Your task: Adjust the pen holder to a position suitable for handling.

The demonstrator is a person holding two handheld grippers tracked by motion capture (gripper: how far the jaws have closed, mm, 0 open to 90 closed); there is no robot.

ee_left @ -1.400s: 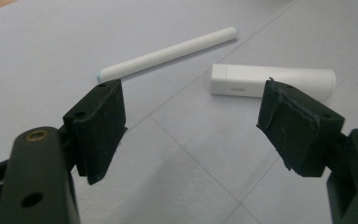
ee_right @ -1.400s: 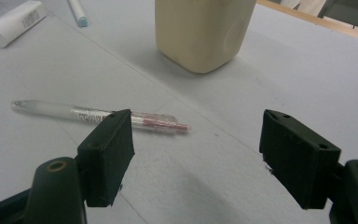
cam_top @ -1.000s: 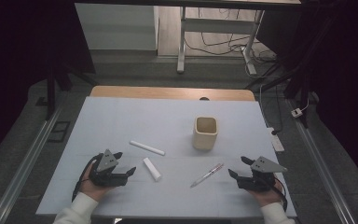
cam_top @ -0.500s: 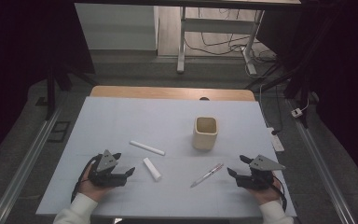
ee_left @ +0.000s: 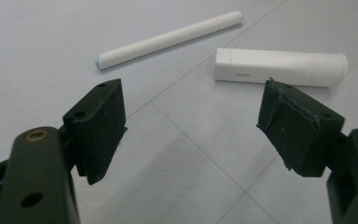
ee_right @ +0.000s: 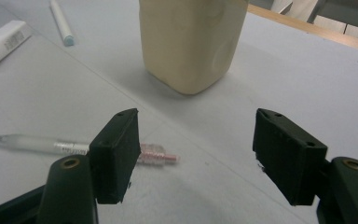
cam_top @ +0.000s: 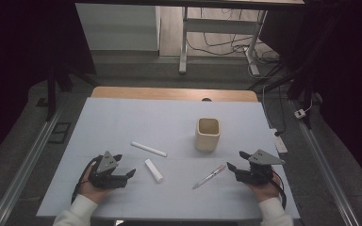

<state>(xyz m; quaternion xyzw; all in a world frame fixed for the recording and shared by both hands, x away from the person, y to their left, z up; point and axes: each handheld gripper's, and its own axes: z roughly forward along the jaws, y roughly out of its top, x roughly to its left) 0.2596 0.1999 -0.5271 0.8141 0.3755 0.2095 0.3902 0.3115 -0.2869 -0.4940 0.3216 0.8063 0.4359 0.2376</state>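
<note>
Cup [cam_top: 208, 133] stands behind pen [cam_top: 209, 176]; tube [cam_top: 153, 170] and, seemingly, marker [cam_top: 148, 149] lie left

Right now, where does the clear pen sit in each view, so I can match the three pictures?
High view: the pen lies right of centre on the white mat, just ahead of the right gripper.
Left gripper view: not in this picture.
Right gripper view: the pen lies at lower left, partly behind the left jaw.
Shared landmark: the white tube, near the left gripper.
</note>
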